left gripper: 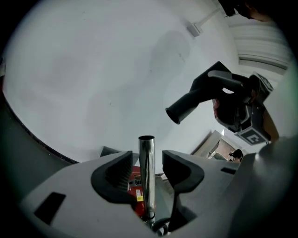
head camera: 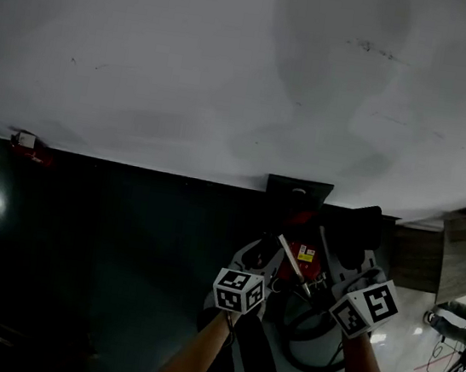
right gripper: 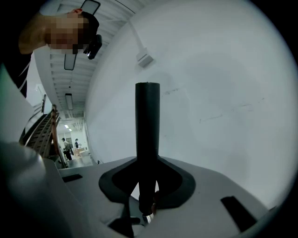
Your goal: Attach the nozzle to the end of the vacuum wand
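A chrome vacuum wand [left gripper: 146, 176] stands upright between the jaws of my left gripper [left gripper: 146, 160], with a gap on each side, so that gripper is open. Below the wand is the red vacuum body [left gripper: 135, 186]. My right gripper [right gripper: 148, 179] is shut on a black tubular nozzle [right gripper: 147, 125] that points away along its jaws. In the left gripper view the nozzle [left gripper: 195, 100] hangs up and to the right of the wand's open end, apart from it. In the head view both grippers [head camera: 269, 250] [head camera: 337, 269] sit low, around the wand [head camera: 294, 269] and red body [head camera: 301, 251].
A white wall [head camera: 233, 61] fills the space ahead, above a dark lower band [head camera: 123, 234]. A black hose [head camera: 306, 341] loops on the floor by the vacuum. A small red item [head camera: 26, 143] sits at the wall's left. People stand far off in a hallway [right gripper: 70, 148].
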A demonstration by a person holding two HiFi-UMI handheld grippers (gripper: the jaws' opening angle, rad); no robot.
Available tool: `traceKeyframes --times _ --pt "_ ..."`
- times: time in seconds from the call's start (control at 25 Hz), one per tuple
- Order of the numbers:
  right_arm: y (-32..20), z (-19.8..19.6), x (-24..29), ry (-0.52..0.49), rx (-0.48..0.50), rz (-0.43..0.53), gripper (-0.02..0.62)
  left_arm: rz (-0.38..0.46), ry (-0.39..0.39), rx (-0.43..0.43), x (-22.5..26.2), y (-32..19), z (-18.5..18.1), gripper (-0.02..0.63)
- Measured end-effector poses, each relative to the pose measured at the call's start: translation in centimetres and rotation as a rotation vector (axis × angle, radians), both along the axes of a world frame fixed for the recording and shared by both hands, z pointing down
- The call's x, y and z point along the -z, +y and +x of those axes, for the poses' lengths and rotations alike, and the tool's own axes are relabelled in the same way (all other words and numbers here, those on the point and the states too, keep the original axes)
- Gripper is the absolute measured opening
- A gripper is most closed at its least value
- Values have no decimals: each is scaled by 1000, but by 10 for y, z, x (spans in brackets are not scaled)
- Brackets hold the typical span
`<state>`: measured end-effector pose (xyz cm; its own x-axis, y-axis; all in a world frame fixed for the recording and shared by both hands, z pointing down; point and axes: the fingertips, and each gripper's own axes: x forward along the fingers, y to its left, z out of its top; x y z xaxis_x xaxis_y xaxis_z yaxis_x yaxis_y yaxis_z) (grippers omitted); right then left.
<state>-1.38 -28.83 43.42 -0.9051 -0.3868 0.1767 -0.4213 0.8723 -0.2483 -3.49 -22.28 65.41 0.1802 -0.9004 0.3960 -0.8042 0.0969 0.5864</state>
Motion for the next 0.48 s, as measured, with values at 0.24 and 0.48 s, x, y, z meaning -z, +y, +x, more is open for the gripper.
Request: traceKeyframes --times 0.24,0.48 --pt "-6 -7 -16 28 33 -12 94 -3 -3 -14 -27 -22 9 222" --pt "-8 -17 -16 16 74 -29 94 42 -13 -9 -24 -33 8 181"
